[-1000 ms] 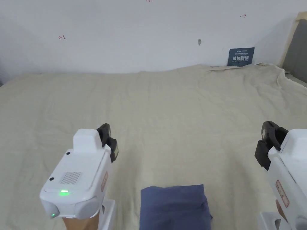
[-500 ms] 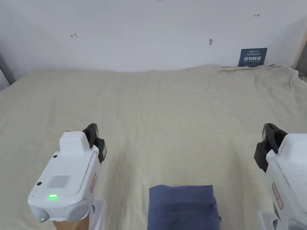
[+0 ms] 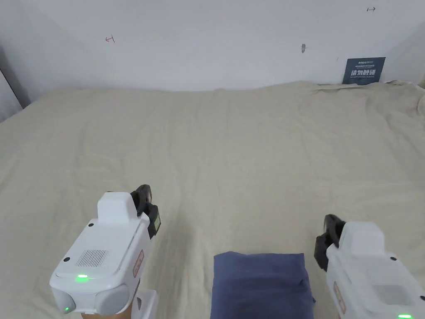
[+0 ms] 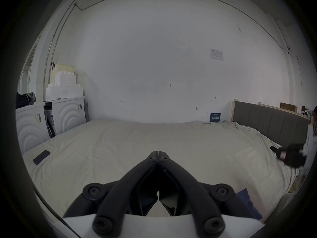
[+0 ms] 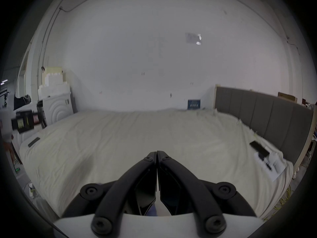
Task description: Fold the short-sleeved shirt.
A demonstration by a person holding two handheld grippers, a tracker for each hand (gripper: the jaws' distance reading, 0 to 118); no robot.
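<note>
Head view gives me the short-sleeved shirt (image 3: 261,284) as a neat, dark blue folded rectangle lying flat at the near edge of the bed (image 3: 232,145), on its cream sheet. I have the left gripper (image 3: 146,205) held above the sheet to the shirt's left, apart from it, and the right gripper (image 3: 328,241) just beside the shirt's right edge. From each gripper view I see the jaws pressed together tip to tip, empty, with nothing clamped between them.
</note>
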